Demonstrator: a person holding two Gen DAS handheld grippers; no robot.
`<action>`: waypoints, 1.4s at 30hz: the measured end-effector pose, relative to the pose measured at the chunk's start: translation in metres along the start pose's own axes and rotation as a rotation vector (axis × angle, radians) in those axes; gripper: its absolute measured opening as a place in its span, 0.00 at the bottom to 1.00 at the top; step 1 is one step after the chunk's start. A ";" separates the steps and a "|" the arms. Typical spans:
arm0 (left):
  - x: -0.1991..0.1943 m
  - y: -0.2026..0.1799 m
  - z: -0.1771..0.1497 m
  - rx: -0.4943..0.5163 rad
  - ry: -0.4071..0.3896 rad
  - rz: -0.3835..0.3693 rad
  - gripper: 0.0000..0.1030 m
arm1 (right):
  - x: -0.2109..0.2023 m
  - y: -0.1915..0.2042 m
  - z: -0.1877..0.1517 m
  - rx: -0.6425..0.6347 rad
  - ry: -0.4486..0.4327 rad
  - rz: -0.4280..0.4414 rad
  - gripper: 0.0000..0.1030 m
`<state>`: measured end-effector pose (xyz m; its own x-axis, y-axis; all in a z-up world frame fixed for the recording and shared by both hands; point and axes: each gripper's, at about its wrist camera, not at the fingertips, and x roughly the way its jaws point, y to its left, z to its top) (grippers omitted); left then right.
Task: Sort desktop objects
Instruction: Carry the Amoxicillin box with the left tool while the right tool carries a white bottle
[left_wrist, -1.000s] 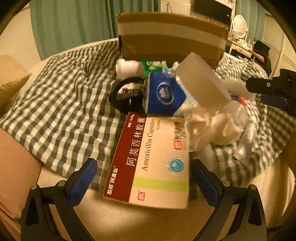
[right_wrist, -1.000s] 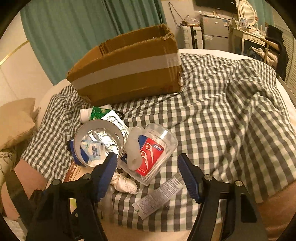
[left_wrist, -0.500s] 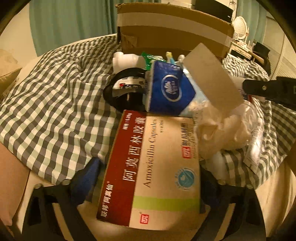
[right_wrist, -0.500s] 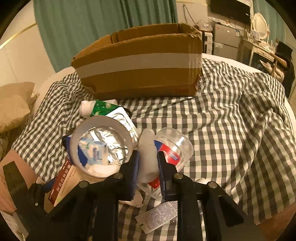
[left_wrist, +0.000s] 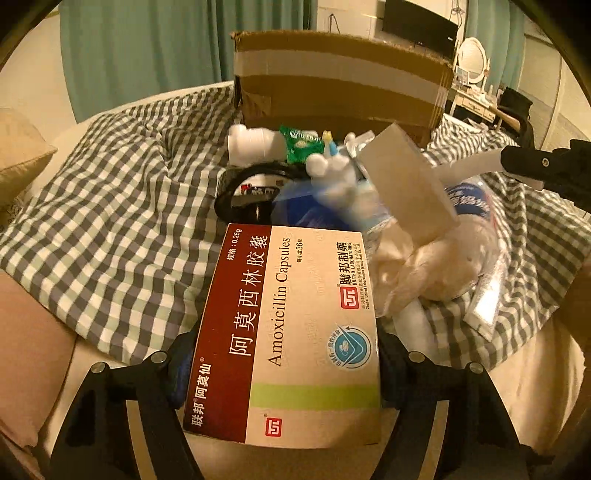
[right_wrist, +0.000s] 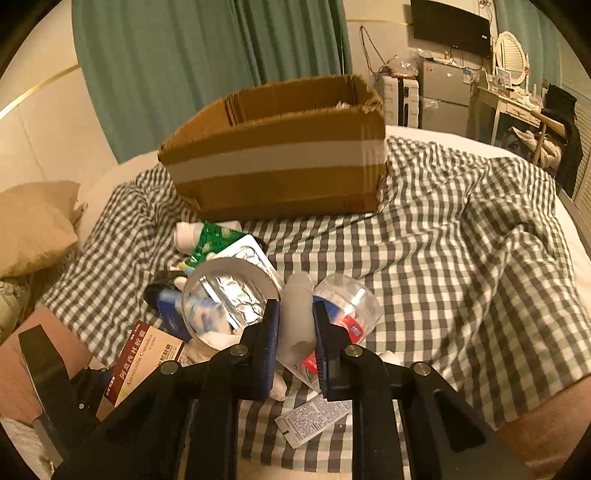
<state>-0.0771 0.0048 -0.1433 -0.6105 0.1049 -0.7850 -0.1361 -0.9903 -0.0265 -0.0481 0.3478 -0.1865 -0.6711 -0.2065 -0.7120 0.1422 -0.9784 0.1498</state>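
My left gripper (left_wrist: 284, 354) is shut on a red and beige Amoxicillin capsule box (left_wrist: 291, 332), which lies between its fingers above the checked cloth. My right gripper (right_wrist: 295, 325) is shut on the frosted lid (right_wrist: 295, 317) of a clear floss-pick tub (right_wrist: 343, 314) and holds it lifted. A clear round tub (right_wrist: 225, 299) with foil blisters hangs beside it. The medicine box also shows in the right wrist view (right_wrist: 144, 358). The right gripper shows at the right edge of the left wrist view (left_wrist: 535, 162).
An open cardboard box (right_wrist: 280, 162) stands behind the pile on the checked cloth (right_wrist: 461, 258). A white bottle (left_wrist: 251, 144), a green packet (left_wrist: 299, 142), black items (left_wrist: 243, 192), crumpled tissue (left_wrist: 436, 266) and a paper sachet (right_wrist: 314, 417) lie around. A pillow (right_wrist: 33, 225) lies left.
My left gripper moved forward and closed on the medicine box. My right gripper closed on the tub's lid and lifted it; the pile shifted.
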 end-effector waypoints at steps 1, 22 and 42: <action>-0.002 -0.001 0.001 0.002 -0.004 -0.002 0.74 | -0.004 -0.001 0.001 0.002 -0.005 0.003 0.16; -0.064 -0.011 0.031 0.000 -0.165 -0.017 0.74 | -0.091 0.005 0.030 -0.041 -0.172 0.009 0.16; -0.078 -0.017 0.139 0.010 -0.271 -0.004 0.74 | -0.101 0.008 0.089 -0.108 -0.255 0.048 0.17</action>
<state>-0.1358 0.0256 0.0039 -0.7961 0.1304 -0.5909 -0.1459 -0.9891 -0.0216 -0.0440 0.3609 -0.0520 -0.8214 -0.2595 -0.5079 0.2458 -0.9646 0.0954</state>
